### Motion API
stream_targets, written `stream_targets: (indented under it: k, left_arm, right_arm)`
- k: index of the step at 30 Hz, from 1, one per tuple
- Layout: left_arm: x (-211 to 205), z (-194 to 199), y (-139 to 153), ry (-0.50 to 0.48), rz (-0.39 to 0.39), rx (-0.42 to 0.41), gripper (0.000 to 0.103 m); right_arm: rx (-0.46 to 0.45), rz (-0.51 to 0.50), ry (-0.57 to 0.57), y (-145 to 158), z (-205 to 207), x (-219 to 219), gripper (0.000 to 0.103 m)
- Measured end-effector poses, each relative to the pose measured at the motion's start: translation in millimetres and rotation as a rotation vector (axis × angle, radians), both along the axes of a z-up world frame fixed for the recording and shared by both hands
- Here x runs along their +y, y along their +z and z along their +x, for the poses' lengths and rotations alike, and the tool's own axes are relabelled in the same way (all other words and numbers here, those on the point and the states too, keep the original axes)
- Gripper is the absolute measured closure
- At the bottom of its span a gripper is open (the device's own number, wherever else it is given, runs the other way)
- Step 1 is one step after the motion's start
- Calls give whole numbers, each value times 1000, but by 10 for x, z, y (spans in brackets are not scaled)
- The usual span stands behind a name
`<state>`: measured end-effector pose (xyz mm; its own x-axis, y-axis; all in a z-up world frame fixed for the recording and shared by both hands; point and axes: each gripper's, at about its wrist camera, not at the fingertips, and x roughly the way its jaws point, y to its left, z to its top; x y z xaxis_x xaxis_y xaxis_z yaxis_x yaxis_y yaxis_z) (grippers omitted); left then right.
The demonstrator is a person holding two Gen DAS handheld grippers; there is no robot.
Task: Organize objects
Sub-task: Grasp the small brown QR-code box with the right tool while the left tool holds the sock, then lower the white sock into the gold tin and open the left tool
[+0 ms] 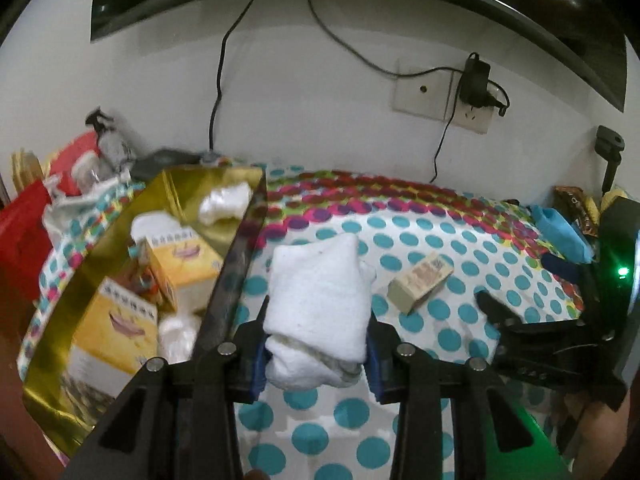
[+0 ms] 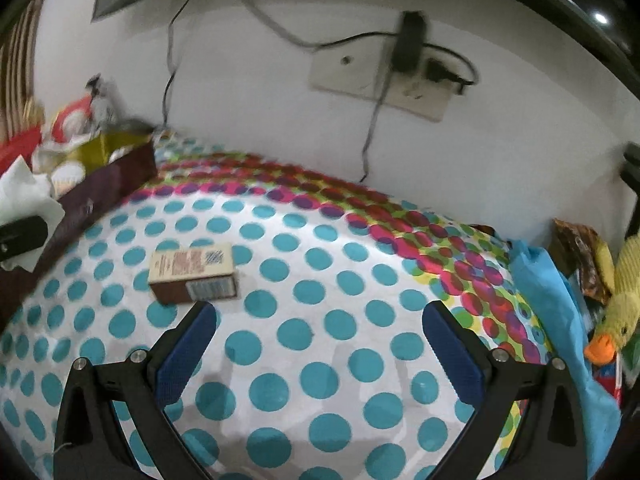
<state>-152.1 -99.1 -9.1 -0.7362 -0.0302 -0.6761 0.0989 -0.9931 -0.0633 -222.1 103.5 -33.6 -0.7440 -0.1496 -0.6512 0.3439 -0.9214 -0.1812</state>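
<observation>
**Rolled cloth gripped beside the gold box**

A polka-dot tablecloth [image 2: 320, 280] covered the table. The gold box [image 1: 120, 248] sat at its left. The left gripper [image 1: 316, 354] clenched a white rolled cloth [image 1: 320, 308]; the right gripper [image 2: 320, 344] stood released near a small carton [image 2: 192, 276].

Each camera sits just behind its own gripper, angled down and forward toward a white wall [image 1: 320, 92]. Both look from close above a white cloth with teal dots [image 2: 320, 280]. They share a small tan-and-brown cardboard box [image 1: 420, 282] and a gold-lined open box [image 1: 240, 272] at left.
</observation>
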Motion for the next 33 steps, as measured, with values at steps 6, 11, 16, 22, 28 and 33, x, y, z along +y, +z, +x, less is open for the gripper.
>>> stream_targets:
  k: [6,11,16,22,28,33]
  left_arm:
    - [-4,119,-22,-13,-1,15,65]
    - [-109,183,-45,-1,12,13,65]
    - [-219,239,-92,16,28,4,65]
    - [-268,254,-55,22,42,14,65]
    - [-311,307,37,37,31,38,65]
    - [-554,348,134,113,15,40,65]
  right_arm:
    - [-20,-1,144,-2,75,-234,0]
    - [-26,-33,169,90,0,-467,0]
    - [-79,49,196,-26,-173,-738,1]
    - [-167,-20,184,-202,-318,-703,43]
    - [-115,-56,162,-153,-212,-587,43]
    - [-76,-69,136,-93,-103,-501,43]
